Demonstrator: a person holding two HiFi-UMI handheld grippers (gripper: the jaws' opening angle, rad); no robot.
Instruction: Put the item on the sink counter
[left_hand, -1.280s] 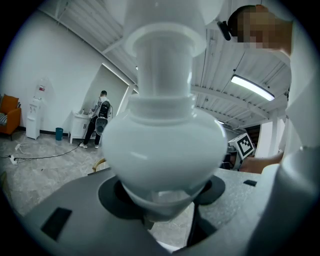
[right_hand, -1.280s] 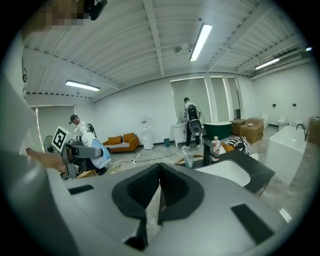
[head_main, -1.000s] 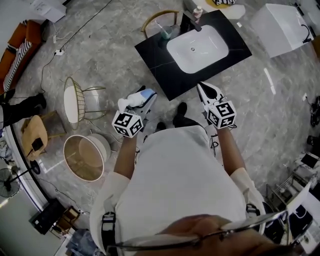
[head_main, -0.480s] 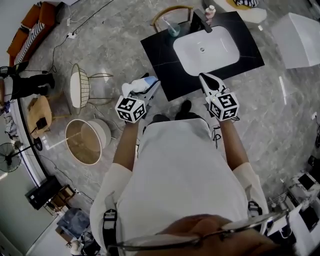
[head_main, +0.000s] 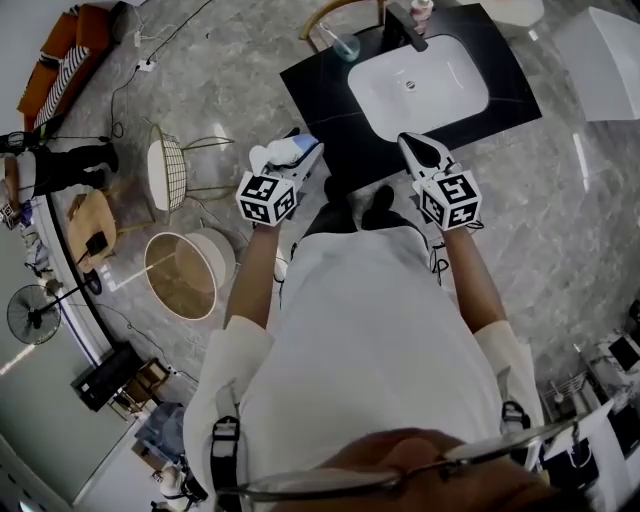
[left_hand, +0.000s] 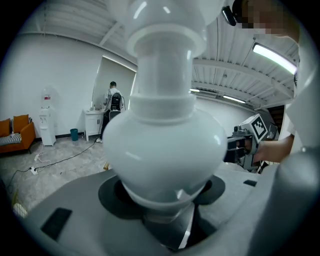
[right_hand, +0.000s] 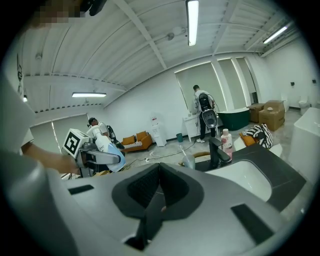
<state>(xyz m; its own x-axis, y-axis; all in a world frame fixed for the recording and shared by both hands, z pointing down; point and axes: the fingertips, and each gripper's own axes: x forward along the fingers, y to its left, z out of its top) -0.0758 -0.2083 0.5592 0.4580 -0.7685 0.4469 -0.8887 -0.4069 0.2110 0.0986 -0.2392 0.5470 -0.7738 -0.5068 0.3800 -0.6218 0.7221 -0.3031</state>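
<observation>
Person wore a white short-sleeved top (head_main: 370, 340), dark buckled straps (head_main: 222, 440) lay over both shoulders, dark shoes (head_main: 385, 197), thin-rimmed glasses (head_main: 400, 470), left gripper (head_main: 303, 152) and right gripper (head_main: 412, 145) were grey-white with dark pads, each bore a cube (head_main: 266, 198) of black-and-white square markers.

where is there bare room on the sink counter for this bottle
Bare: the black counter left of the basin, out to its near-left corner, and the strip right of the basin. That corner lies nearest the left gripper's white bottle. Crowded at the back: cup, faucet, pink bottle. Front strip is narrow.
</observation>
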